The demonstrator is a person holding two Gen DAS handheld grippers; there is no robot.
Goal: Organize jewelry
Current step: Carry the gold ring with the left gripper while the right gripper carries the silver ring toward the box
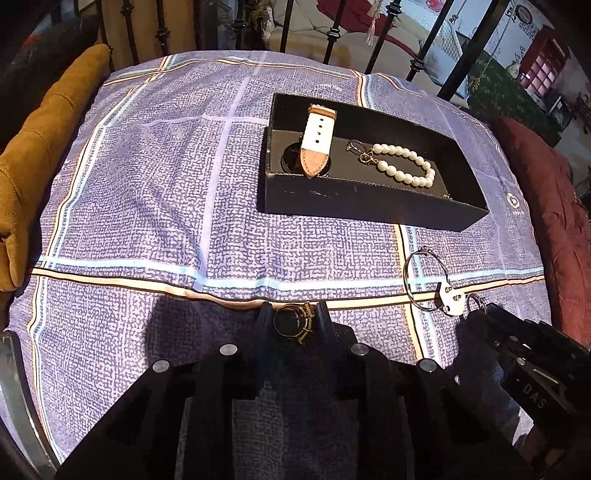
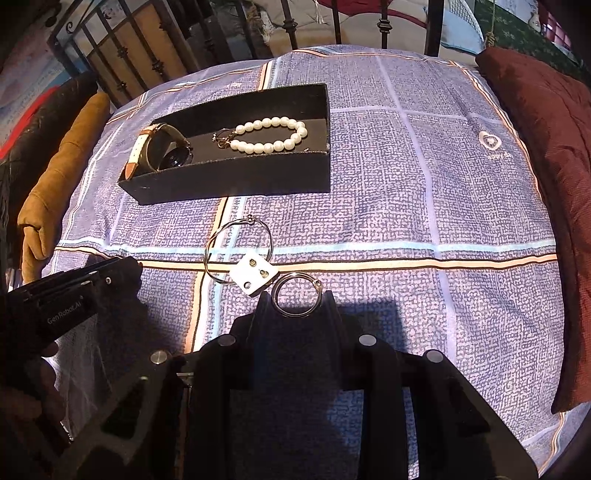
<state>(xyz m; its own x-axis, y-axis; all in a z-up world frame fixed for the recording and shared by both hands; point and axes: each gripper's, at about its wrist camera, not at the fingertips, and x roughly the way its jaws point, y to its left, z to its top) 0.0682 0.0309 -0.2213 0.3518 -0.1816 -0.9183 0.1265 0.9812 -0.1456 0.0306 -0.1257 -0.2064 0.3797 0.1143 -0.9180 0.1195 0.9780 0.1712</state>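
My left gripper (image 1: 293, 319) is shut on a gold ring (image 1: 295, 325) with a dark middle, just above the plaid blue cloth (image 1: 166, 184). My right gripper (image 2: 297, 299) is shut on a small silver hoop (image 2: 291, 315). That hoop hangs from a white earring card (image 2: 253, 277), which also carries a larger hoop (image 2: 212, 243) lying on the cloth. An open black box (image 1: 369, 201) (image 2: 229, 181) further back holds a watch (image 1: 317, 136) (image 2: 162, 151) with a white and tan strap and a pearl bracelet (image 1: 400, 177) (image 2: 273, 121). In the right wrist view the left gripper (image 2: 127, 267) enters from the left.
A tan cushion (image 1: 33, 155) borders the cloth on the left and a maroon cushion (image 2: 546, 147) on the right. Black iron railing bars (image 1: 332, 33) stand behind the far edge. Bare cloth lies left of the box and between the box and the grippers.
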